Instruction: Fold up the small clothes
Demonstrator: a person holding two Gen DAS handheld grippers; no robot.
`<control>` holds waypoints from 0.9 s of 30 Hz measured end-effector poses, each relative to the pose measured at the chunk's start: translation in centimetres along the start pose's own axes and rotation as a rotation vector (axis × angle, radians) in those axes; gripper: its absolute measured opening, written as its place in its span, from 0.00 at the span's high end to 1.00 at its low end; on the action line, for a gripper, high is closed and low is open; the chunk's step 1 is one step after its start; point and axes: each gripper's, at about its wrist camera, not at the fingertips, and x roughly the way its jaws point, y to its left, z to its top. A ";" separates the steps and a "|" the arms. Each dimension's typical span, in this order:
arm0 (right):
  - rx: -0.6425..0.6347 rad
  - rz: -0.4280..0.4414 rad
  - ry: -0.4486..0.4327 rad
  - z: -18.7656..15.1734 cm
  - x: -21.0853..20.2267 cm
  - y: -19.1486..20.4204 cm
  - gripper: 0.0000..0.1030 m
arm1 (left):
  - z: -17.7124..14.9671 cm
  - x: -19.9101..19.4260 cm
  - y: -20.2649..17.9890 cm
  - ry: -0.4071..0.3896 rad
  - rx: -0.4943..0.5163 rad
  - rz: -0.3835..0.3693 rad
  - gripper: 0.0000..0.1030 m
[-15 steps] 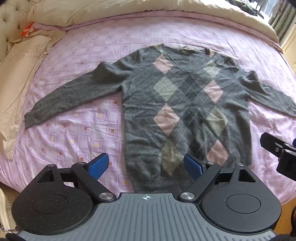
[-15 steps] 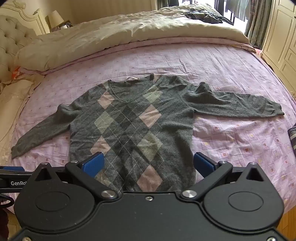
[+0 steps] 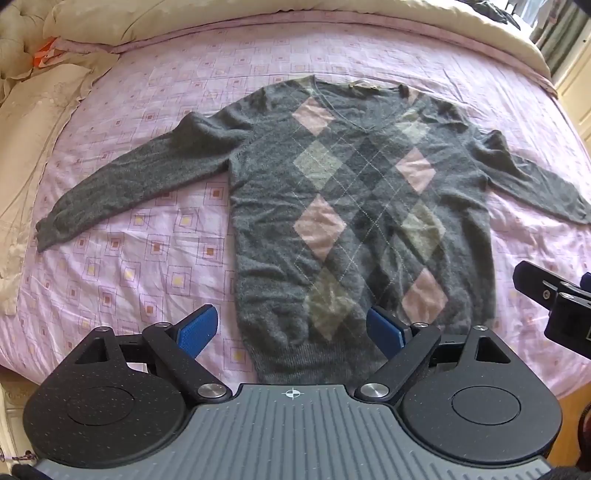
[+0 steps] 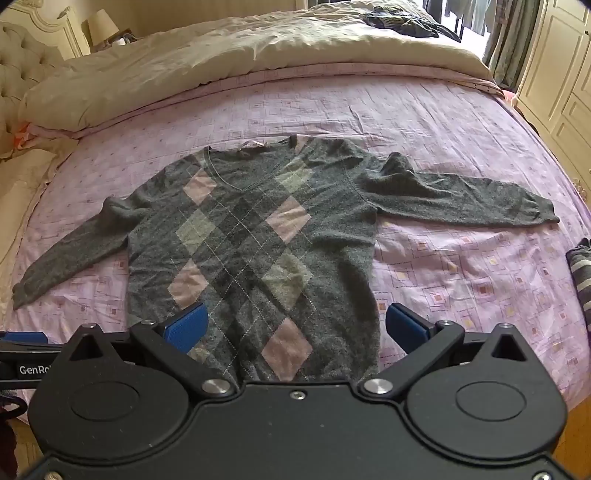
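Where a pink patterned bedsheet [image 3: 155, 258] covers the bed, lies flat and face up a grey argyle sweater [image 3: 354, 206], long axis running from hem nearest the cameras to V-neck collar [image 3: 360, 86] farthest away, toward a cream duvet [image 4: 207, 66] bunched along the far side. Spread out to either side, both sleeves: left sleeve [image 3: 136, 177] angling down toward the sheet's left side, cuff near a cream pillow [image 3: 33, 122]; right sleeve [image 4: 461, 199] reaching almost straight out, cuff short of the bed's right edge. Plenty of bare sheet beneath each sleeve and between collar and duvet. Hem lying close to the bed's near edge.

Hovering above the hem, left claw [image 3: 291, 328], blue pads wide apart, gripping nothing, one pad over bare sheet, the other over the knit's lower middle. Likewise wide apart and empty, right claw [image 4: 295, 325], straddling the sweater's lower right portion, its right pad over bare sheet. Partly visible at the sheet's far right edge, a striped dark garment [image 4: 581, 273]. At the duvet's far end, a dark heap of clothing [image 4: 399, 20].
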 end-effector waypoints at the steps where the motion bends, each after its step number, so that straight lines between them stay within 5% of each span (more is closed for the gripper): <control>1: -0.001 0.000 0.004 0.0 0.1 0.0 0.01 | 0.0 -0.1 0.1 0.001 -0.003 0.000 0.15; 27: -0.005 -0.005 0.050 -0.2 0.7 0.4 0.01 | -0.3 0.5 0.8 0.020 0.002 0.015 0.15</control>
